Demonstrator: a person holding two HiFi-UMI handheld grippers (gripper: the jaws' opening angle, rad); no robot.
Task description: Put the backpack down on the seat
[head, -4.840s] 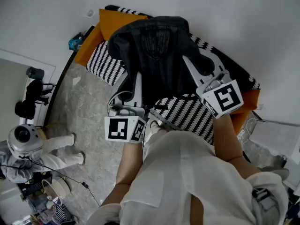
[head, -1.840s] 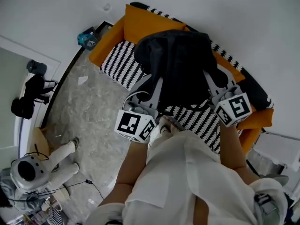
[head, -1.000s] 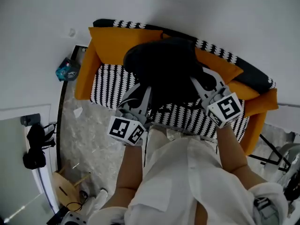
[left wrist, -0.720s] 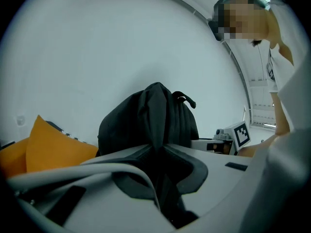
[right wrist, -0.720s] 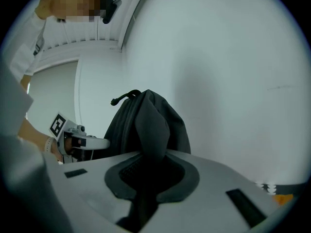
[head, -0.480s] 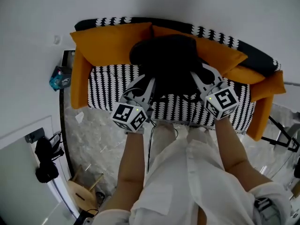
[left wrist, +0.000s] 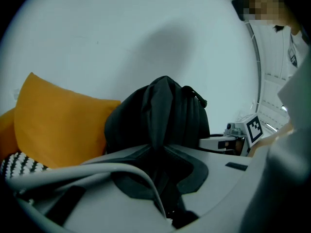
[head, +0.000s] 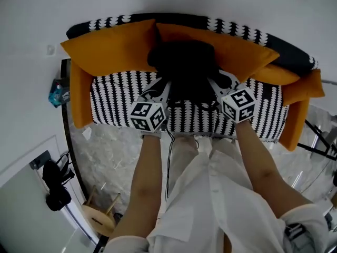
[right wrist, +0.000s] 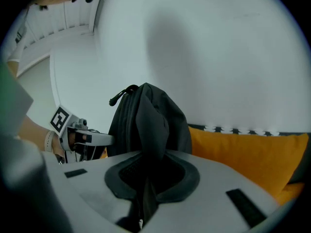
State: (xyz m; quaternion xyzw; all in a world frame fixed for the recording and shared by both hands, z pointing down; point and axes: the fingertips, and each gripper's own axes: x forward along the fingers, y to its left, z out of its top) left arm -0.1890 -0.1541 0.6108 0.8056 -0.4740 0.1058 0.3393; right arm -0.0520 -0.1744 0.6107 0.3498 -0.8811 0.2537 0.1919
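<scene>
A black backpack stands upright over the black-and-white striped sofa seat, in front of the orange back cushions. I cannot tell whether its bottom rests on the seat. My left gripper is shut on a black strap at the pack's left side, and my right gripper is shut on the fabric at its right side. In the left gripper view the backpack rises straight out of the closed left gripper. In the right gripper view the backpack hangs from the closed right gripper.
Orange cushions flank the sofa's ends. A white wall stands behind it. A grey marbled floor lies in front. A teal object sits by the wall at left, a wooden stool lower left, a metal frame at right.
The sofa has swung round to lie square in front of me. Both grippers, still holding the backpack, have carried it down and back toward the seat and the back cushions.
</scene>
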